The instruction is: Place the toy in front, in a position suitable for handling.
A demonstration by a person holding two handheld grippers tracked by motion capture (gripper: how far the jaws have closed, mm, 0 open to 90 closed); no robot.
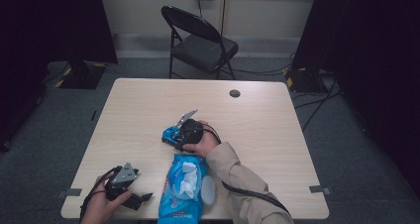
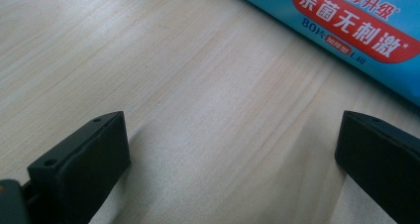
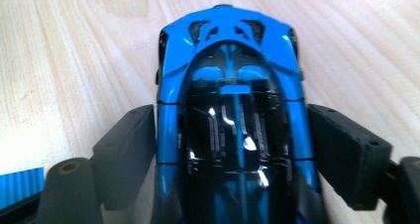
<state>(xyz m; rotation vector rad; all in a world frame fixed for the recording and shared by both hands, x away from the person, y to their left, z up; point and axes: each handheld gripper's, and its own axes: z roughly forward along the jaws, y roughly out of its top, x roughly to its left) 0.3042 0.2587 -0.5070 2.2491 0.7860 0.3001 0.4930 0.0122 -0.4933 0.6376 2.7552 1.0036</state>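
Note:
A blue and black toy car [image 1: 171,134] [image 3: 233,60] sits on the wooden table [image 1: 148,105] near its middle. My right gripper [image 1: 174,136] [image 3: 232,130] is shut on it, one jaw against each side of the car's body. A blue wet-wipes pack [image 1: 181,189] [image 2: 356,16] lies at the front edge, its lid [image 1: 208,190] flipped open and a white wipe [image 1: 187,177] sticking out. My left gripper [image 1: 146,197] [image 2: 233,154] rests low at the front left, just left of the pack, open, with bare table between its jaws.
A black folding chair [image 1: 200,40] stands behind the table's far edge. A dark round grommet [image 1: 235,93] sits in the tabletop at the far right. Grey tape marks [image 1: 319,189] lie at the front corners. Cables run over the floor at the right.

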